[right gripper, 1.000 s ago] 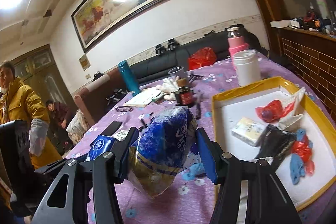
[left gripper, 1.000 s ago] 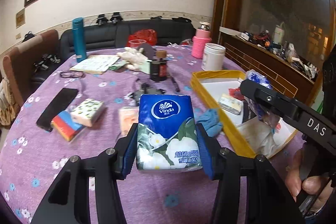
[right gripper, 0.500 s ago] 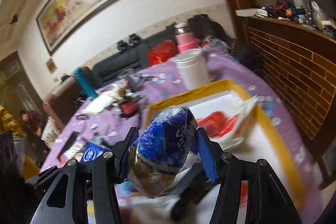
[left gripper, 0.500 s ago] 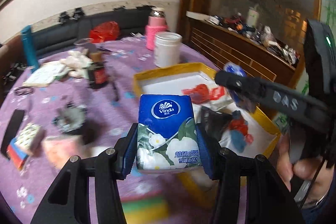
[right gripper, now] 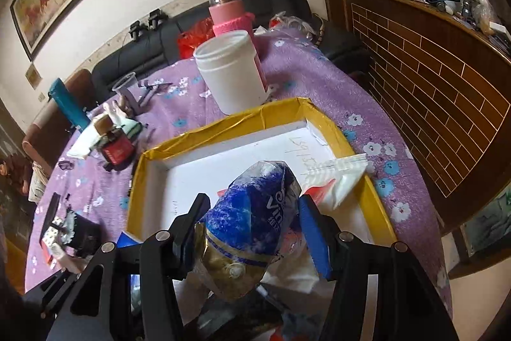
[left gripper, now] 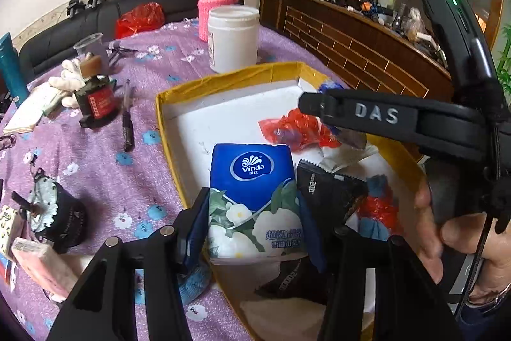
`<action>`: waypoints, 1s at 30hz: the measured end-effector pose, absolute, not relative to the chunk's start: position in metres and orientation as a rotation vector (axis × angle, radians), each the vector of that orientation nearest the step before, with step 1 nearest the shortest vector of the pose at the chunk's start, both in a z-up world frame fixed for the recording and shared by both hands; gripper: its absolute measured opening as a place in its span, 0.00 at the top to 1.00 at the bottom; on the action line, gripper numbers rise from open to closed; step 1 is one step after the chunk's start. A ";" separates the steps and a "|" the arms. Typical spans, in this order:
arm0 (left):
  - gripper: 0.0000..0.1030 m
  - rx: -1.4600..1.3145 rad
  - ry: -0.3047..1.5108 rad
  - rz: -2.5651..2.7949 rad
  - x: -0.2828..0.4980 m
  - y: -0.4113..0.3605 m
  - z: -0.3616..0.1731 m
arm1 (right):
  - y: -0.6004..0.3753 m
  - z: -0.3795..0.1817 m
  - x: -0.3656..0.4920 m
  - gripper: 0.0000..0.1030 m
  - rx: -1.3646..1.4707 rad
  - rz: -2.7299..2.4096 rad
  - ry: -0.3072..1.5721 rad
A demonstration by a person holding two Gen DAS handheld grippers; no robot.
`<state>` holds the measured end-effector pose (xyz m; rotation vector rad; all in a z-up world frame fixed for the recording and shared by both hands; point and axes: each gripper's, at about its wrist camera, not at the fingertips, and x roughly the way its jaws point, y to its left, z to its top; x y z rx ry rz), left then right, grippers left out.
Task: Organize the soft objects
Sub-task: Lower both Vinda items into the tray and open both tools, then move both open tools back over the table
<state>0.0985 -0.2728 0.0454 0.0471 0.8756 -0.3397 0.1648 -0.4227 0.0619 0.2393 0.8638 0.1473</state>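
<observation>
My left gripper point(left gripper: 254, 219) is shut on a blue Vinda tissue pack point(left gripper: 254, 197) with white flowers, held over the near part of the yellow-rimmed tray point(left gripper: 223, 79). My right gripper point(right gripper: 252, 232) is shut on a crumpled blue and gold Vinda tissue bag point(right gripper: 252, 226), held over the same tray point(right gripper: 223, 120). The right gripper's body point(left gripper: 399, 120) reaches across the tray in the left wrist view. In the tray lie a red plastic bag point(left gripper: 293, 130), a black pouch point(left gripper: 325, 190), a white packet point(right gripper: 338, 178) and blue cloth bits point(left gripper: 377, 184).
On the purple flowered tablecloth point(left gripper: 105, 155) stand a white jar point(left gripper: 233, 37), a pink-sleeved bottle point(left gripper: 217, 2), a small dark bottle point(left gripper: 95, 98), a pen point(left gripper: 127, 123) and a black pot point(left gripper: 54, 216). A pink pack point(left gripper: 41, 264) lies at the left. A brick counter point(right gripper: 431, 91) is at the right.
Both grippers have swung right, from over the tablecloth to over the yellow tray, each still holding its tissue pack. The right gripper has moved further in over the tray.
</observation>
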 end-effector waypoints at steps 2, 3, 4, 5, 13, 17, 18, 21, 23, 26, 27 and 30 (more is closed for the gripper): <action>0.46 0.045 0.895 -0.354 0.100 -0.274 0.041 | -0.419 0.059 0.168 0.36 0.227 0.147 0.872; 0.43 0.047 0.902 -0.356 0.099 -0.274 0.039 | -0.418 0.058 0.169 0.35 0.223 0.152 0.871; 0.35 0.046 0.901 -0.358 0.098 -0.273 0.040 | -0.417 0.058 0.169 0.33 0.215 0.155 0.871; 0.26 0.044 0.895 -0.364 0.097 -0.272 0.041 | -0.416 0.057 0.168 0.33 0.212 0.153 0.868; 0.21 0.026 0.837 -0.393 0.074 -0.262 0.065 | -0.430 0.081 0.137 0.27 0.293 0.154 0.773; 0.21 0.015 0.810 -0.409 0.057 -0.253 0.077 | -0.430 0.096 0.114 0.25 0.335 0.171 0.719; 0.21 0.013 0.800 -0.413 0.050 -0.250 0.081 | -0.429 0.100 0.108 0.25 0.344 0.176 0.707; 0.21 0.006 0.771 -0.416 0.032 -0.238 0.090 | -0.424 0.113 0.086 0.24 0.366 0.200 0.665; 0.21 0.000 0.755 -0.412 0.020 -0.229 0.094 | -0.418 0.120 0.071 0.24 0.382 0.223 0.637; 0.20 -0.014 0.733 -0.402 0.000 -0.208 0.099 | -0.402 0.130 0.047 0.23 0.391 0.276 0.599; 0.20 -0.019 0.726 -0.394 -0.006 -0.201 0.100 | -0.397 0.132 0.040 0.22 0.386 0.293 0.590; 0.20 -0.050 0.716 -0.372 -0.023 -0.173 0.099 | -0.372 0.137 0.019 0.19 0.354 0.347 0.566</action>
